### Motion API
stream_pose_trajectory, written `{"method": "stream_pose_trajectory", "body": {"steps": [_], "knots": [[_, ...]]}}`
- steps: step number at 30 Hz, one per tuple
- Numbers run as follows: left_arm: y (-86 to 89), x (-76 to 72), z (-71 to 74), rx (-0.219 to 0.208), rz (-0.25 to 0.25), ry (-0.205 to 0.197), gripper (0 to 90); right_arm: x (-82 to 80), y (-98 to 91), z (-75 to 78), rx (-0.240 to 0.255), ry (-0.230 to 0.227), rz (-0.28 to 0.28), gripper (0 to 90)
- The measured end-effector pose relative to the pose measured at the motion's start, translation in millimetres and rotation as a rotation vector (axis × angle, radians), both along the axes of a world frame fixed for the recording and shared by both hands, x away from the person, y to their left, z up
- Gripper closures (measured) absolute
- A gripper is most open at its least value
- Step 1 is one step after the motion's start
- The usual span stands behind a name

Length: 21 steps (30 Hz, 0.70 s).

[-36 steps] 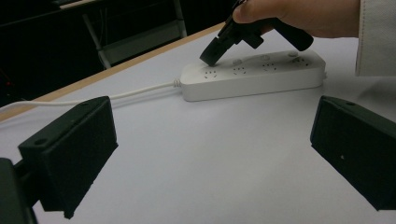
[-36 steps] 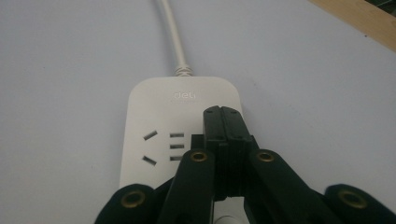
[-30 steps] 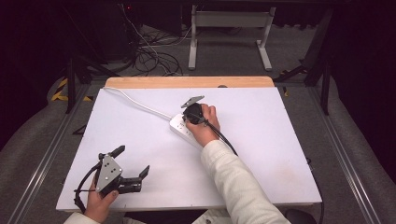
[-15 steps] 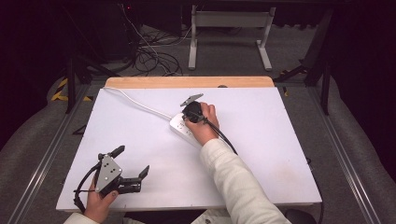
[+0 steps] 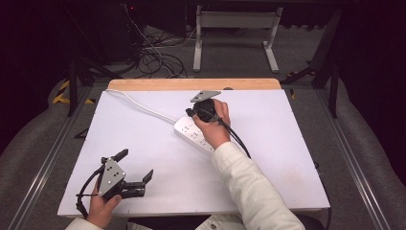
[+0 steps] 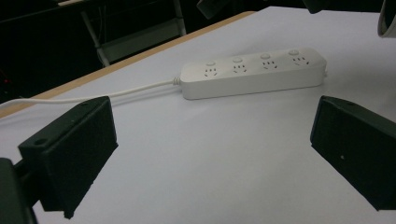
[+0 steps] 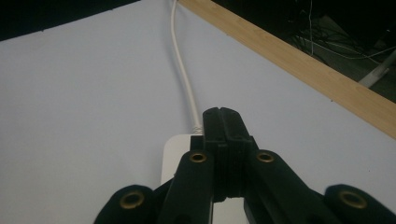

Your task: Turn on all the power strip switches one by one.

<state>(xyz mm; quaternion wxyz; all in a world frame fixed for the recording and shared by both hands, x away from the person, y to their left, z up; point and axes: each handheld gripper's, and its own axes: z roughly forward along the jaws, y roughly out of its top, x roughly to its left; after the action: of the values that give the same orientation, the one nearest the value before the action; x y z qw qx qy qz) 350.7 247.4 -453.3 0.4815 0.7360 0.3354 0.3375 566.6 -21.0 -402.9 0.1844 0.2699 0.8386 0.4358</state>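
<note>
I had the power strip lying flat on the white surface, roughly at its middle and angled, with its white cord running off from its far end toward the wooden edge behind it. My right hand-held gripper hung over that cord end of the strip, its jaws pressed together with nothing between them; in the right gripper view the closed tips sat just above the strip's end, and I could not tell whether they touched it. My left hand-held gripper rested well apart from the strip, toward the near left corner of the surface, jaws spread wide and empty, looking straight at the strip's long side.

I judged the strip to be a rigid plastic body, fairly light, smooth and likely to slide on the sheet if pushed from one end. The best hold looked to be across its narrow width, on the two long side walls near the middle, clear of the sockets and buttons on top. The cord seemed stiff enough to drag or swing the strip when tugged, so I would not have lifted by it.

Around the strip there was plenty of bare surface on every side; the nearest limit was the wooden edge beyond it, and the cord crossing toward the far left corner was the one thing to avoid snagging
</note>
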Motion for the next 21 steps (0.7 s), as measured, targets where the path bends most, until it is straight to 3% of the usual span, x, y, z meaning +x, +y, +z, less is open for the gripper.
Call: {"method": "stream_pose_trajectory", "body": {"steps": [4,5,9,10,12,18,21], "knots": [[1.1,0.7,0.1,-0.006,0.002,0.005,0.9,-5.2,-6.9,7.8,0.042,-0.006,0.015,89.0],[1.1,0.3,0.0,-0.006,0.004,0.004,0.9,-7.3,-8.4,10.1,0.058,-0.006,0.020,81.9],[0.9,-0.7,0.7,-0.005,0.007,-0.004,0.9,-19.2,-15.0,18.1,0.101,-0.007,0.052,67.6],[0.5,-0.9,0.8,-0.005,0.007,-0.004,0.9,-26.7,-19.7,22.6,0.134,-0.015,0.065,61.9],[0.1,-0.9,1.0,-0.002,0.007,-0.008,0.9,-30.0,-22.8,24.9,0.147,-0.036,0.068,62.1],[0.0,-1.0,0.9,0.003,0.010,-0.011,0.9,-47.6,-54.0,35.4,0.274,-0.049,0.065,42.7],[0.4,-1.1,1.1,0.002,0.008,-0.009,0.9,-54.8,-68.2,35.9,0.297,-0.058,0.072,37.8]]}}
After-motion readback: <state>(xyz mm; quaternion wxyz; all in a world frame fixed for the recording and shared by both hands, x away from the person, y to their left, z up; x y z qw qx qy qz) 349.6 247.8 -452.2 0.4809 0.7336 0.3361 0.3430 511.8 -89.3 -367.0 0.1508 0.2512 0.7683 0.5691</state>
